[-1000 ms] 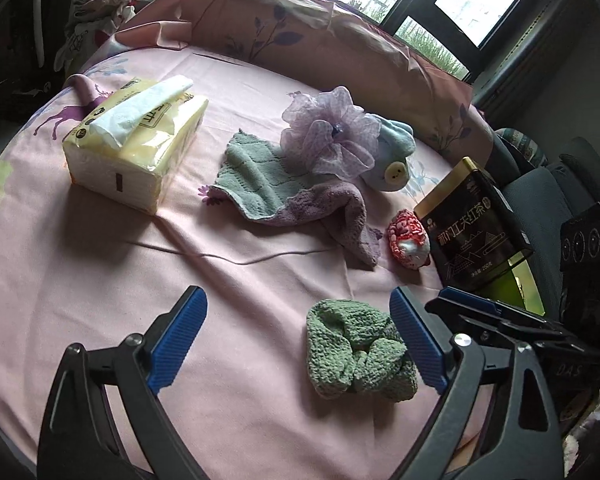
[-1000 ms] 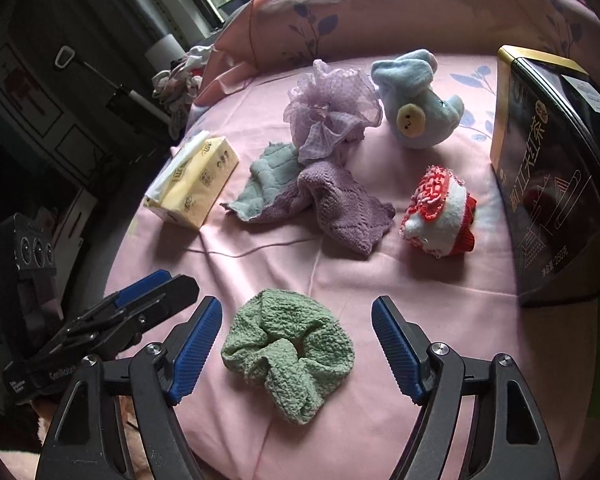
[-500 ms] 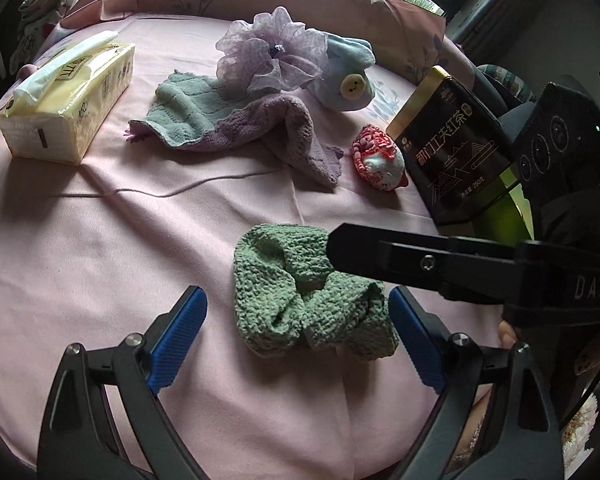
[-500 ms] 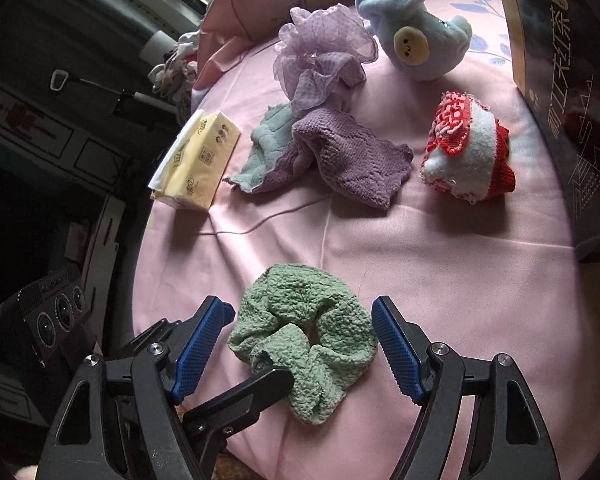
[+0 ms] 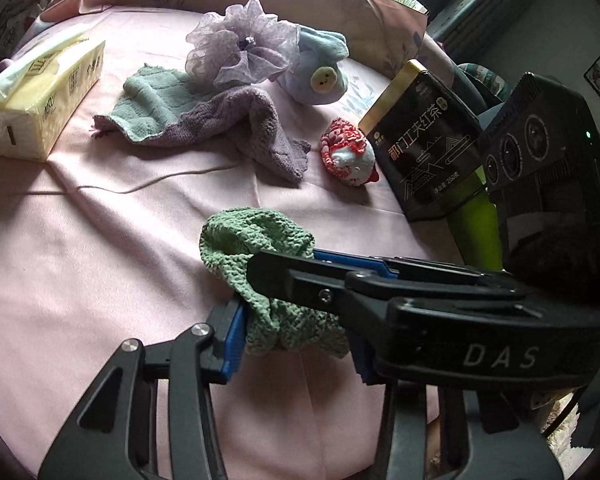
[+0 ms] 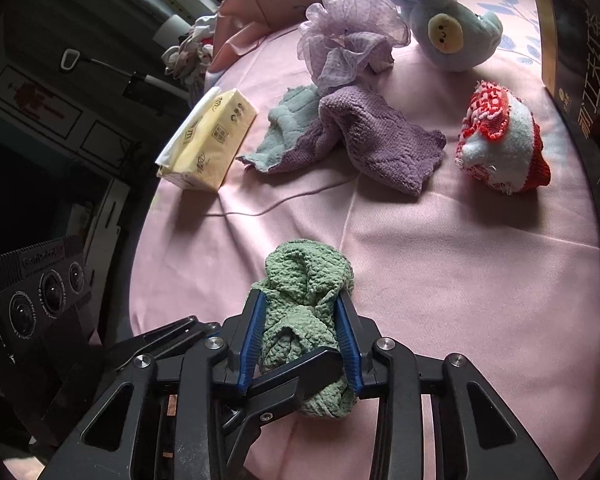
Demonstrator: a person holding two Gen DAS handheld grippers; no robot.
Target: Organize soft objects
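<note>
Closing on green scrunchie point(image 6: 306, 322) at near edge of pink worktop point(image 6: 440, 280): right claw point(image 6: 302, 340) & left claw point(image 5: 296, 340), both clenched on it w/ blue pads. Beyond: purple cloth point(image 6: 380, 144), red-white knit toy point(image 6: 500, 148), tissue pack point(image 6: 208, 140), blue plush point(image 6: 448, 28) farthest.

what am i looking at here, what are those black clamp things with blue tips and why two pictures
They are two hand-held grippers, one in each of a person's hands, each carrying a camera that looks along its fingers. So one picture comes from the left gripper, the other from the right gripper. Both are closing on the same green scrunchie, squeezed between the blue pads. On the pink bedsheet lie a tissue pack, a purple-and-green cloth, a lilac scrunchie, a blue plush, a red-and-white knitted toy and a black tea tin.
</note>
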